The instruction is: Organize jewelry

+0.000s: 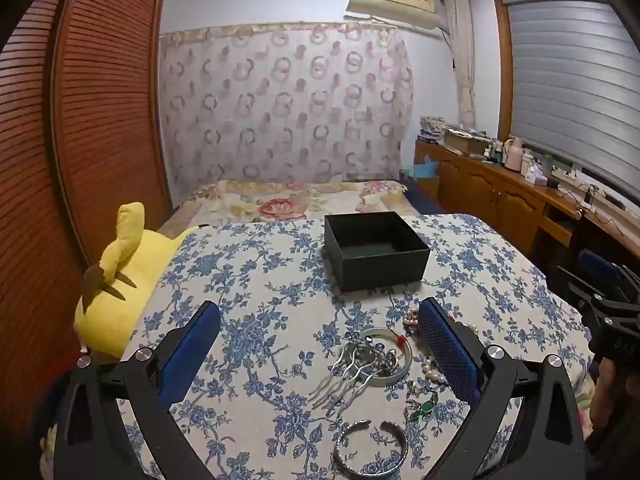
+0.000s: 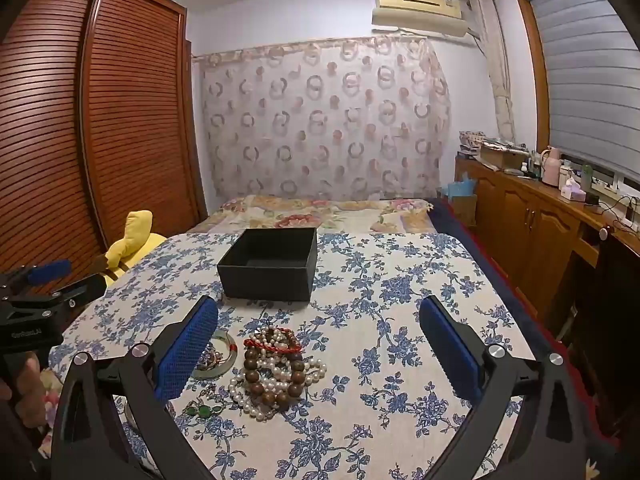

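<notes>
Both claws hovered over the floral tablecloth (image 2: pixel 400 280), spread wide, nothing pinched

Left gripper (image 1: pixel 320 344): nearest to it lay the open silver cuff bangle (image 1: pixel 370 446), low between the fingers. Stiff metal, probably light and slick; I'd take it across the band, not at the gap. Just beyond sat the metal hair comb (image 1: pixel 344 376), its tines overlapping a pale jade-like bangle (image 1: pixel 394 360). The comb is rigid but tangled with small charms, so lifting it likely drags them; I'd grip it at the spine. The bangle looked brittle, one to pinch gently across the rim. A green-stone pendant (image 1: pixel 426 406) lay beside the right finger, small and fiddly

Right gripper (image 2: pixel 320 344): the heap of wooden bead bracelet (image 2: pixel 272 384), pearl strand (image 2: pixel 256 404) and red cord bracelet (image 2: pixel 276 344) sat left of centre between the fingers, close to the left finger. All limp and interlaced; strands will sag and slide, so I'd pinch a bunched section low

Farther back the black box (image 2: pixel 268 276) stood open and looked empty, well apart from the pile, straight ahead of the left finger in the right view

Beyond the table edge: yellow plush toy (image 1: pixel 120 280)
</notes>
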### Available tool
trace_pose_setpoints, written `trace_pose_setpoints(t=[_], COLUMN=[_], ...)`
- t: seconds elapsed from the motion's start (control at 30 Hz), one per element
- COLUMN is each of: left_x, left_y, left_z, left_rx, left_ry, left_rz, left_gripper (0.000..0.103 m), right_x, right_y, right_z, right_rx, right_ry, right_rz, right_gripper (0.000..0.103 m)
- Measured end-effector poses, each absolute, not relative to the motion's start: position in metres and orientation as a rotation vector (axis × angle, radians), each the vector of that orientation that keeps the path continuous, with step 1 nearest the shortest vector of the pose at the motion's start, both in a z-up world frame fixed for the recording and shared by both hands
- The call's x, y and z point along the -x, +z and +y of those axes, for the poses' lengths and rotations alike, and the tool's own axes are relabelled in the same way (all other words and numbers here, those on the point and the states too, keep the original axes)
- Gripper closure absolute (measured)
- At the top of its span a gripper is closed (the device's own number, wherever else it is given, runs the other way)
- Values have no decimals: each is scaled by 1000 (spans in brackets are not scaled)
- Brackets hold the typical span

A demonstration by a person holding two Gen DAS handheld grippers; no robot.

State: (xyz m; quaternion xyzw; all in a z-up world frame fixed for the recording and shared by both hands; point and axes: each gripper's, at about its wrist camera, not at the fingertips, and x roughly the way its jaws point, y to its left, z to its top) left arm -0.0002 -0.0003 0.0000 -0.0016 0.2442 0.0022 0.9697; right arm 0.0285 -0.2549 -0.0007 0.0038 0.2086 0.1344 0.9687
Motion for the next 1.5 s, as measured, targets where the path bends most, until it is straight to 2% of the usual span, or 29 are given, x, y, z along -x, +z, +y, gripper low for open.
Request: trace_pose_setpoints(t=[1.5], left_x=[7], left_y=[8], left_z=[-6], left_rx=[0], left_ry=[-3], left_rz=[468], left_gripper=[7], right_x=[-27], right_y=[2], right_z=[-255], right_rx=[-13], right_ry=[274], right_rz=[423], right_gripper=[2])
